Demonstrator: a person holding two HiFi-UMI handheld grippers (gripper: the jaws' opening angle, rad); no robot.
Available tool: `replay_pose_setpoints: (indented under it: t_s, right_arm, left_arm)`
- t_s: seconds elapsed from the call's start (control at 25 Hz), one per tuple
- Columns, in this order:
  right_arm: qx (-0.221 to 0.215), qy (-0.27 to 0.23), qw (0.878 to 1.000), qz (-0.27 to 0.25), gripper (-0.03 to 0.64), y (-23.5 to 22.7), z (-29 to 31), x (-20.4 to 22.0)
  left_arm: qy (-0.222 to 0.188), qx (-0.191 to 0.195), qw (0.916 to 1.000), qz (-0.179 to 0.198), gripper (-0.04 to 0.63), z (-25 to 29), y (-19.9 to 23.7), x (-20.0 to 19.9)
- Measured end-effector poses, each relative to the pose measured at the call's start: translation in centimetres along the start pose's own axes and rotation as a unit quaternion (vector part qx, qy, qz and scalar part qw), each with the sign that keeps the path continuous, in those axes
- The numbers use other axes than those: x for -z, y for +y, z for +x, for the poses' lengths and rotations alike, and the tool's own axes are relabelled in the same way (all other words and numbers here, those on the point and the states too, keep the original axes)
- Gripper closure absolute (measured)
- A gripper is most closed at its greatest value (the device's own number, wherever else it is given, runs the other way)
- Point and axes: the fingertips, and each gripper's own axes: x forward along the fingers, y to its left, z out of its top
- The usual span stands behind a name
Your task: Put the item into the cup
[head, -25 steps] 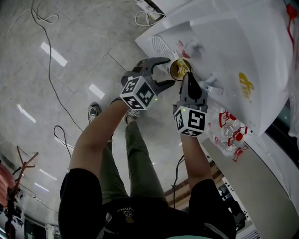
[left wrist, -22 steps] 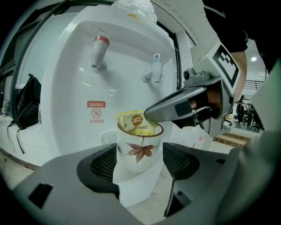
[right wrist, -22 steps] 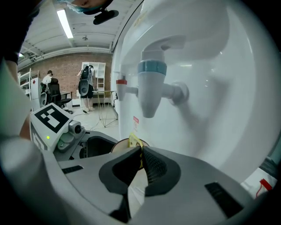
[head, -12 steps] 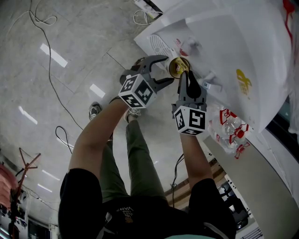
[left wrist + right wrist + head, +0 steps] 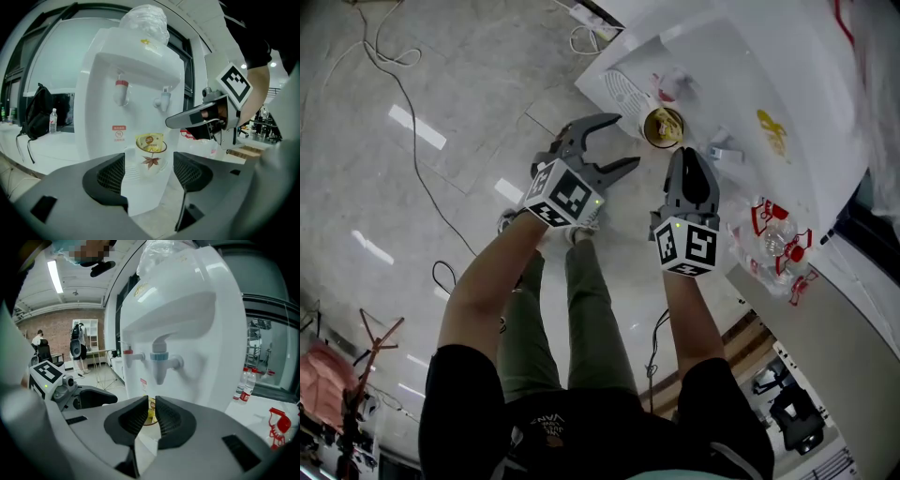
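A clear cup (image 5: 662, 127) with a red leaf print stands on the drip tray of a white water dispenser (image 5: 741, 84). A yellow packet (image 5: 664, 120) sticks out of the cup's mouth. My left gripper (image 5: 626, 141) is open, a short way back from the cup, with nothing between its jaws. In the left gripper view the cup (image 5: 151, 158) and packet (image 5: 150, 140) show between the left gripper's (image 5: 149, 171) jaws. My right gripper (image 5: 687, 155) is shut and empty, just short of the cup. The right gripper (image 5: 151, 411) view shows a sliver of the packet (image 5: 151, 405) past its tips.
A red tap (image 5: 121, 91) and a blue tap (image 5: 163, 98) hang above the cup. A plastic bag of bottles (image 5: 769, 246) lies right of the dispenser. Cables (image 5: 394, 94) trail over the tiled floor. The person's legs are below the grippers.
Both grippers have drawn back from the cup. The right gripper's tip was at the cup's mouth by the packet; it now sits apart, and the packet stays in the cup.
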Motion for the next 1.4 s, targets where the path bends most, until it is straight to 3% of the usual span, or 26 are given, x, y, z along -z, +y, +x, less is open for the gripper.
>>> replay_pose_setpoints:
  t_s: [0.32, 1.0, 1.4]
  right_arm:
    - [0.037, -0.015, 0.999, 0.033, 0.568, 1.4, -3.8, -1.7]
    - [0.072, -0.046, 0.991, 0.1, 0.568, 5.5, -15.6, -5.8]
    - [0.08, -0.076, 0.988, 0.111, 0.569, 7.6, -22.6, -12.1]
  left_arm:
    - [-0.022, 0.012, 0.9996, 0.016, 0.284, -4.6, -1.6, -3.7]
    - [-0.055, 0.041, 0.9971, 0.034, 0.54, -15.1, -7.6, -13.8]
    - [-0.082, 0.043, 0.9947, 0.045, 0.569, -21.8, -10.4, -21.6]
